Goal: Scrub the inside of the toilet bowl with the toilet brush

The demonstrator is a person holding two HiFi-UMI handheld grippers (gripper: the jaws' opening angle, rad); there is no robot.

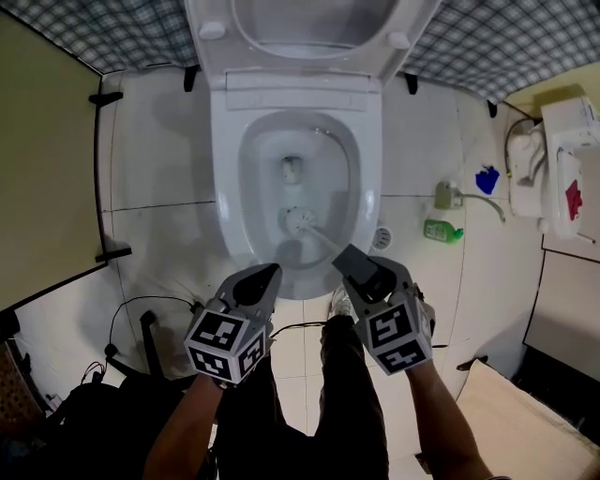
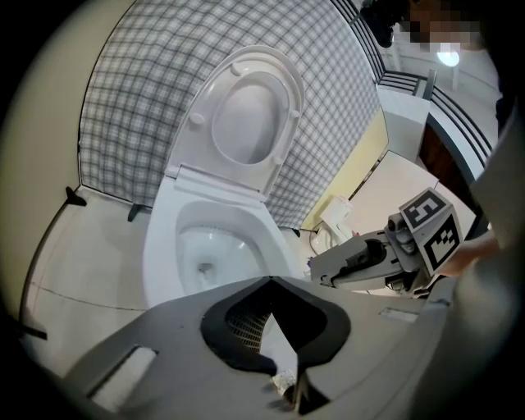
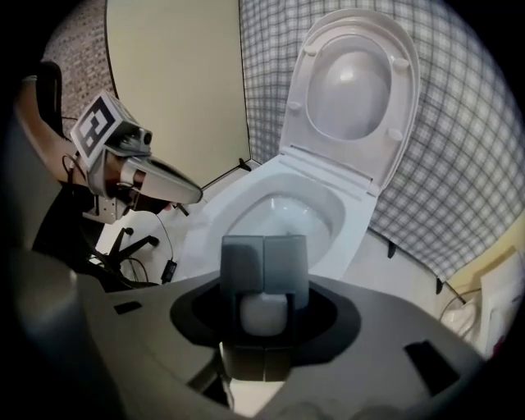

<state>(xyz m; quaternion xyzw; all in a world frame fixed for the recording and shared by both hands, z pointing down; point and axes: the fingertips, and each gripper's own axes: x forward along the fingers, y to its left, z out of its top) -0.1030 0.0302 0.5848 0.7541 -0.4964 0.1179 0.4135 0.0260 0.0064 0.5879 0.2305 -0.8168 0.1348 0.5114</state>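
Observation:
The white toilet stands with seat and lid raised. The toilet brush's white head rests inside the bowl near its front. Its handle slants back to my right gripper, which is shut on it just over the front rim. In the right gripper view the handle's pale end sits between the grey pads, with the bowl beyond. My left gripper hovers beside it at the front rim, jaws together and holding nothing. The left gripper view shows the bowl and the right gripper.
A green bottle lies on the tiled floor to the toilet's right, near a floor drain and a white unit. Black cables and a stand lie at lower left. A yellowish partition closes the left side.

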